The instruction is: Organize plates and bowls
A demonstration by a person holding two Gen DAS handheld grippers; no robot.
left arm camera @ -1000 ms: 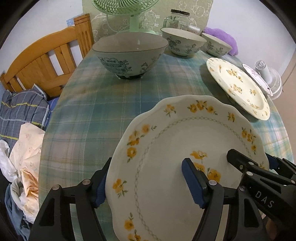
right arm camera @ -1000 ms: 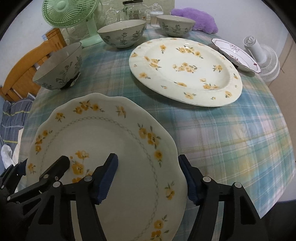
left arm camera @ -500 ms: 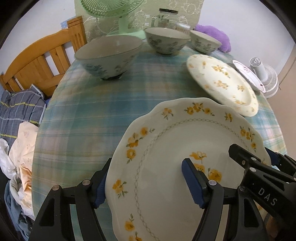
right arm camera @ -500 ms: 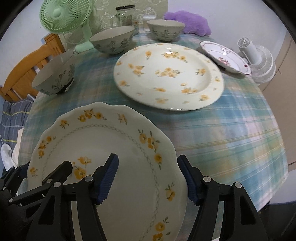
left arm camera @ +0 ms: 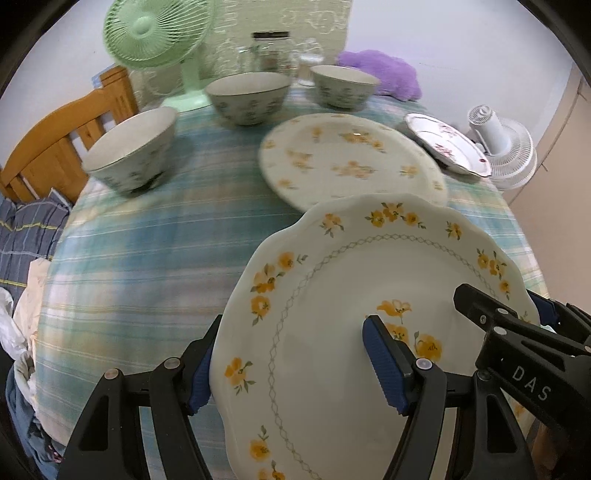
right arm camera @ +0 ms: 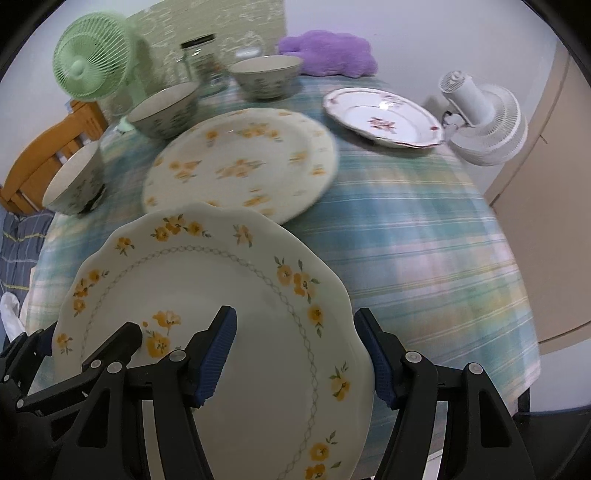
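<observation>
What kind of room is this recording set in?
Likely a home dining corner: a table with a plaid cloth, a wooden chair, a green fan, and laundry piled nearby.

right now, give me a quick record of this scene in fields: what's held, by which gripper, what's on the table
held item: scalloped plate with yellow flowers, above the table
left gripper: one finger on each side of the plate's left rim
right gripper: one finger on each side of the plate's right rim
plates on table: large yellow-flowered plate; pink-flowered plate
bowls on table: three floral bowls, set apart
surface: plaid tablecloth
also there: green fan; glass jar; white fan
</observation>
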